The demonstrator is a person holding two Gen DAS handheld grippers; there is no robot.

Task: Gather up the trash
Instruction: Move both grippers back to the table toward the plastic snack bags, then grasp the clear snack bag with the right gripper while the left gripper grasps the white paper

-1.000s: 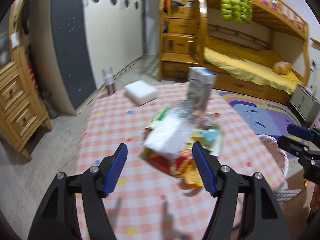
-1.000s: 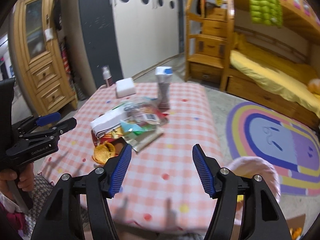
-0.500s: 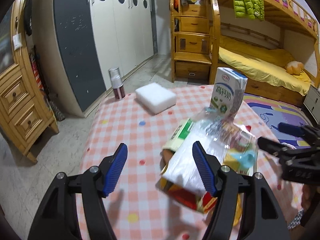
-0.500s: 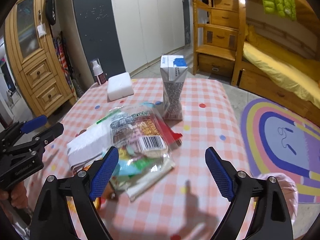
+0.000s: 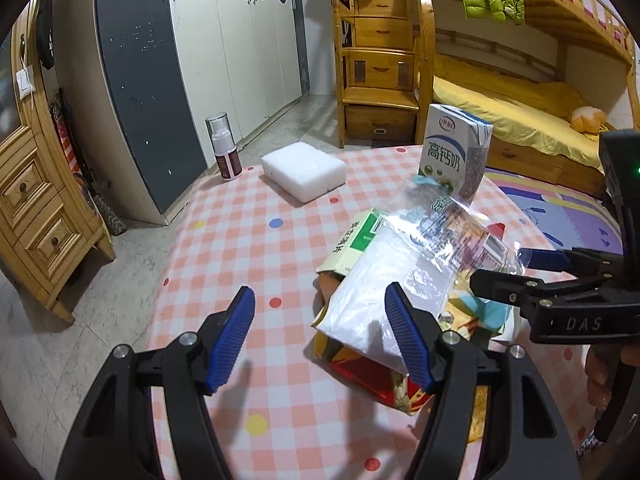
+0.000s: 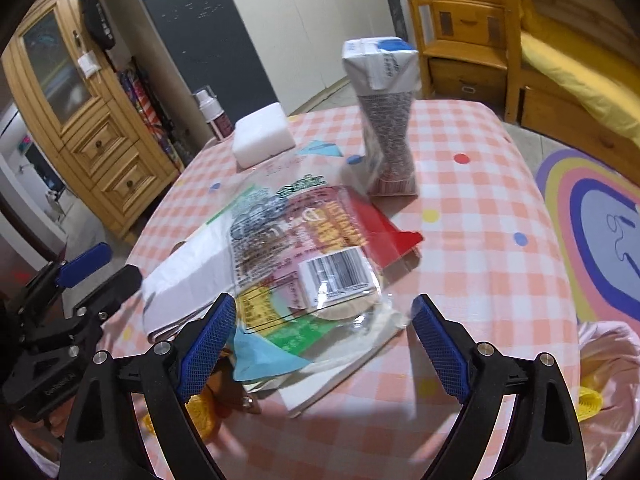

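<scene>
While both tools are tilted down over the desk (image 5: pixel 224 240), nothing is gripped. The right tool (image 6: pixel 320 340), jaws just eased slightly inward yet wide, is held over the wrapper pile (image 6: pixel 296 264); the left tool (image 5: pixel 320 332) is held open beside it.

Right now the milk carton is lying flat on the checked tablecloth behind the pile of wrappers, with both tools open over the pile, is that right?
Not quite. The milk carton stands upright on the checked tablecloth, not flat; the left wrist view shows it clearly. It is behind the pile of wrappers, and the left tool and right tool are both open over the pile, holding nothing.
</scene>
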